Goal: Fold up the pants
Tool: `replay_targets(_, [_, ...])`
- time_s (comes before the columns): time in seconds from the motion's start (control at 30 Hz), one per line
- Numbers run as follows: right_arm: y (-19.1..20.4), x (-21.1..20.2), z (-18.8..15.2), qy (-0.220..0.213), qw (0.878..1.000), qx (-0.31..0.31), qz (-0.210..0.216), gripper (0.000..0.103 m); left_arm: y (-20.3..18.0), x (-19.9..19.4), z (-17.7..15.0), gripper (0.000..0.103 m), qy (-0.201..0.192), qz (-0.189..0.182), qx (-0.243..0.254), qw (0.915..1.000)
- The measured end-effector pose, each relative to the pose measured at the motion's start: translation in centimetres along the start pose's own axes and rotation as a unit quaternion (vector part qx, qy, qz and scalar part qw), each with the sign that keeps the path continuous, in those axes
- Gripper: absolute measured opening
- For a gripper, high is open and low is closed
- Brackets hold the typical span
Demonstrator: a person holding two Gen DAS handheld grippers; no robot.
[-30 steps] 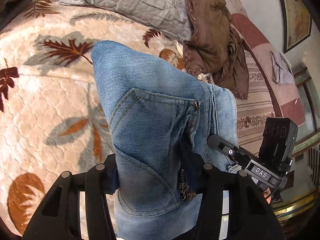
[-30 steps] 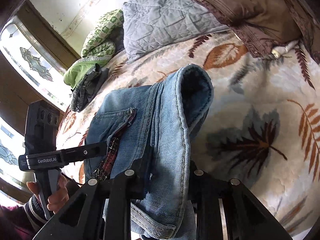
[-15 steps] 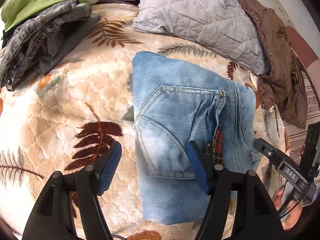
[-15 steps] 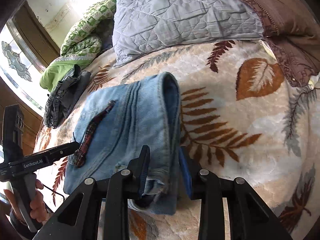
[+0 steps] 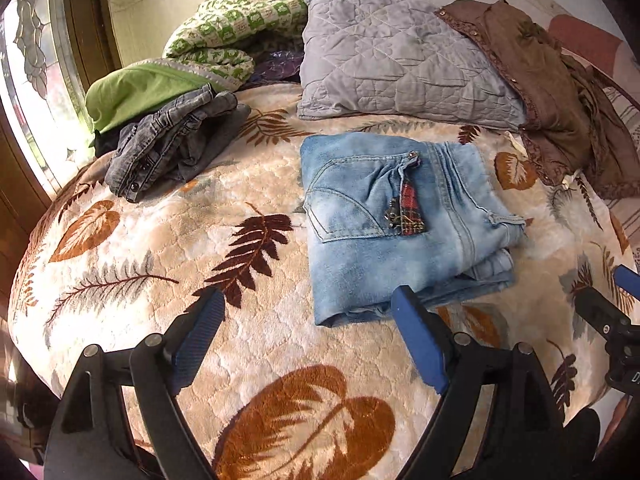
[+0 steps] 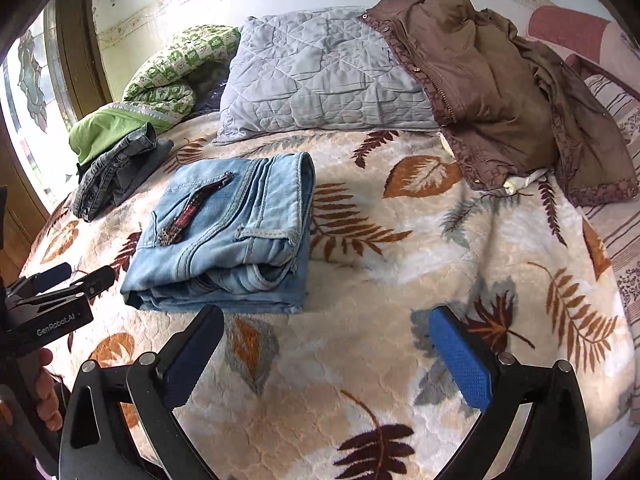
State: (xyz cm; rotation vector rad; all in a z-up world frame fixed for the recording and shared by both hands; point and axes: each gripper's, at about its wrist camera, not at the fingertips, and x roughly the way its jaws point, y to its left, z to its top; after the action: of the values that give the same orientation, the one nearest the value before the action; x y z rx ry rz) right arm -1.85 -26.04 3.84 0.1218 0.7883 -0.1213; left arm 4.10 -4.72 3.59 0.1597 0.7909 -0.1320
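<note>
The light blue jeans lie folded in a compact stack on the leaf-patterned blanket, back pocket and a red plaid tag facing up. My left gripper hovers just short of their near edge; its jaws are opening and hold nothing. From the right wrist view the jeans sit ahead and to the left. There my right gripper is over bare blanket near the stack's front corner, jaws opening wide and empty. Each view catches the other gripper at its edge: the left one, the right one.
A crumpled pair of grey jeans and a green quilt lie at the back left by the window. A grey quilted pillow and a brown jacket lie along the back and right. A hand grips the left handle.
Both grippers let go of the jeans and drew back toward the near side of the bed. The jeans, held up a second ago, now rest folded on the blanket.
</note>
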Motion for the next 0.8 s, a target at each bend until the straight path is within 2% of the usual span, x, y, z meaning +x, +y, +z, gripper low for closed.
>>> replay_targets(0.1, [1.0, -0.8, -0.9, -0.006, 1.000, -0.019, -0.011, 0.103, -1.1, -1.7, -0.8, 0.086, -0.002, 0.003, 0.038, 0.9993])
replay_targets(0.17, [1.1, -1.5, -1.4, -0.019, 0.999, -0.019, -0.017, 0.103, -1.4, -2.1, -1.3, 0.086, 0.000, -0.013, 0.051, 0.9986])
replay_targets(0.23, [1.0, -1.9, -1.5, -0.024, 1.000, -0.011, -0.016, 0.103, -1.5, -2.2, -1.7, 0.086, 0.009, -0.029, 0.049, 0.9983])
replay_targets(0.53, [0.2, -3.4, -2.2, -0.030, 0.999, -0.004, -0.032, 0.103, -1.3, -1.8, -2.5, 0.086, 0.035, -0.055, 0.012, 0.9978])
replay_targets(0.8, [-1.0, -3.5, -2.7, -0.023, 0.999, 0.022, -0.032, 0.103, -2.1, -1.4, -2.7, 0.086, 0.048, -0.074, 0.012, 0.9961])
